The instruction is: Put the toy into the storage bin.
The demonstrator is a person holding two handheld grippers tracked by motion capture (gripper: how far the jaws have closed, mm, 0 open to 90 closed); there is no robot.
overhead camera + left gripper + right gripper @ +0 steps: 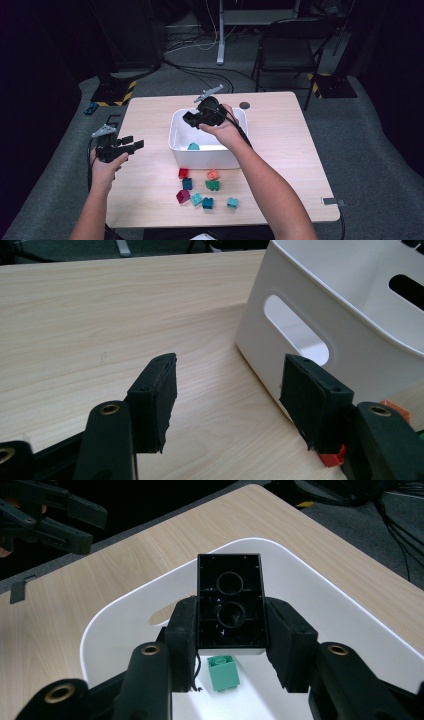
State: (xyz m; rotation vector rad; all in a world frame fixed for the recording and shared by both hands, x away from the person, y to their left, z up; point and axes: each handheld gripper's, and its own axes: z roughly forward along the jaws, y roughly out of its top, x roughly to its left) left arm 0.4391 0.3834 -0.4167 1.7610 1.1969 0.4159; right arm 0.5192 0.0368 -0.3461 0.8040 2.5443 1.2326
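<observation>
My right gripper (193, 119) hangs over the white bin (176, 142), shut on a black two-stud brick (230, 600) whose hollow underside faces the camera. Below it, a teal-green brick (223, 673) lies on the bin's floor (193, 146). My left gripper (131, 144) is held above the table's left side, jaws open with nothing between them (227, 400); it points toward the bin's handle-slot wall (320, 340). Several loose bricks lie in front of the bin: red (183, 173), orange (213, 174), green (212, 185), magenta (182, 196) and teal (232, 202).
A small dark disc (244, 105) sits on the table behind the bin. A black folding chair (290, 45) and floor cables (200, 70) lie beyond the far edge. A red brick (331, 459) shows beside my left gripper's right jaw.
</observation>
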